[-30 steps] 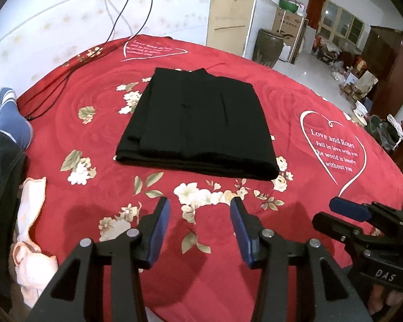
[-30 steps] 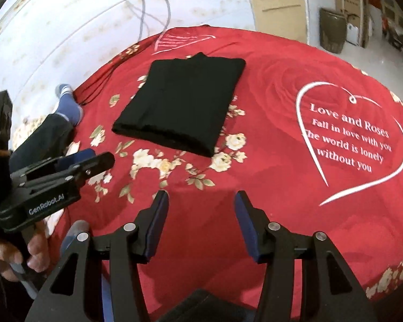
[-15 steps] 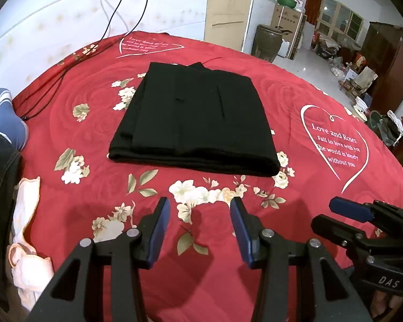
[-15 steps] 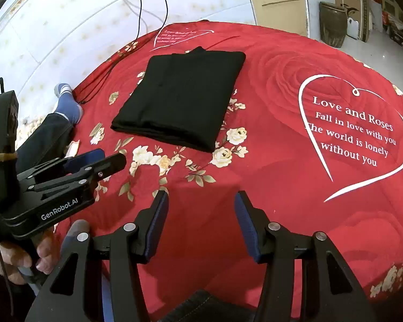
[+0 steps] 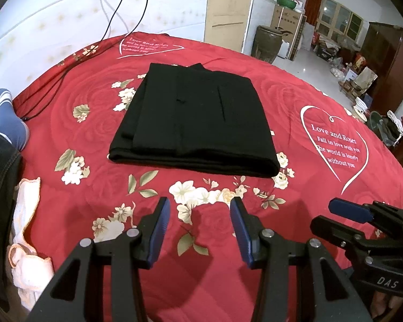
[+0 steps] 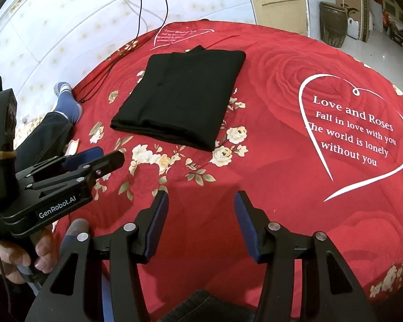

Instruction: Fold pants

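Lying folded, the black pants (image 5: 196, 118) run lengthwise away; left gripper (image 5: 198, 225) and right gripper (image 6: 201, 222) gape empty.

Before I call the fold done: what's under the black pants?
The folded black pants lie flat on the red rose bedspread, with printed flowers poking out at the edges. Anything beneath the fabric itself is covered, so I cannot tell.

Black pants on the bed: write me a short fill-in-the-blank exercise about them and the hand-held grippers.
1. The black pants lie ____ into a flat rectangle.
2. They rest on a ____ bedspread printed with flowers.
3. The left hand-held gripper holds ____ between its fingers.
4. The right hand-held gripper is ____ from the pants.

Missing words: folded; red; nothing; apart
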### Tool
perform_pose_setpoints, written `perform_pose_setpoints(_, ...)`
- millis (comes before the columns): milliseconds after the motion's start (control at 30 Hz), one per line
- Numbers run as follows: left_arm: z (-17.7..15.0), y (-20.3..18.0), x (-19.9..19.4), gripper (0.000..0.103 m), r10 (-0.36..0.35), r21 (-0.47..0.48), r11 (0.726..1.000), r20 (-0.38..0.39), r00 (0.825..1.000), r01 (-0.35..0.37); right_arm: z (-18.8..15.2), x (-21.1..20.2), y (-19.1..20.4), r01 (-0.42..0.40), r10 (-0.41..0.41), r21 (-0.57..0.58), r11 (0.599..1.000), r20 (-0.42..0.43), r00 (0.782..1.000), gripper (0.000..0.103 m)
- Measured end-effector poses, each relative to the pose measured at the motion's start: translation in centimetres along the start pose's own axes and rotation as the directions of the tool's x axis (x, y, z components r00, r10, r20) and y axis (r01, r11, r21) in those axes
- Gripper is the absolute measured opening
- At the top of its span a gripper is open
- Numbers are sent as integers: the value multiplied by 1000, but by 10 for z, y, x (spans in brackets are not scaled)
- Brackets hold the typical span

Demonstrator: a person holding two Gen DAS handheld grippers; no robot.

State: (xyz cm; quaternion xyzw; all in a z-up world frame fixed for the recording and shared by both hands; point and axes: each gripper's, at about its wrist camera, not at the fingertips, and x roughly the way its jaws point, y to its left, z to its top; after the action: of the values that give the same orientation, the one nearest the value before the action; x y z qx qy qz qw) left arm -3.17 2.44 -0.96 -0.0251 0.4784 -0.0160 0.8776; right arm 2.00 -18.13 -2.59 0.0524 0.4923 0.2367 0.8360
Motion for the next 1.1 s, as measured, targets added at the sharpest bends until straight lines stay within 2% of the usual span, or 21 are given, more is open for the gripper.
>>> perform_pose_setpoints(233,3,5,0,49,-10,-28,1000,1,1000,10,2,0,1,6,-6,-2,1000,-2,1000,52)
perform_pose_setpoints(400,23,16,9,49,13,-46,999,27,1000,-11,20,9,-2,-28,28,17,999,5,1000,52)
perform_pose_setpoints(467,33,22,17,49,19,-57,998,30,999,-17,31,18,-6,-20,20,7,1000,11,1000,40)
perform_pose_setpoints(500,38,25,21,49,22,-61,998,34,999,-20,36,22,-7,-13,13,-4,1000,13,1000,25)
perform_pose_setpoints(567,47,29,28,49,26,-60,998,41,999,-24,47,31,-10,-2,3,-29,1000,16,1000,18)
perform_pose_setpoints(733,55,34,45,48,40,-49,998,41,998,-38,66,55,-21,-46,47,-19,999,15,999,17)
perform_pose_setpoints(800,50,33,60,48,73,-19,997,11,997,-72,66,66,-22,-68,68,-13,998,-2,998,17)
perform_pose_setpoints(933,46,20,64,48,135,58,989,24,990,-137,64,74,-26,-98,98,21,995,-20,995,17)
perform_pose_setpoints(1100,46,24,60,48,117,37,992,22,993,-118,68,67,-28,-100,100,33,994,6,995,17)
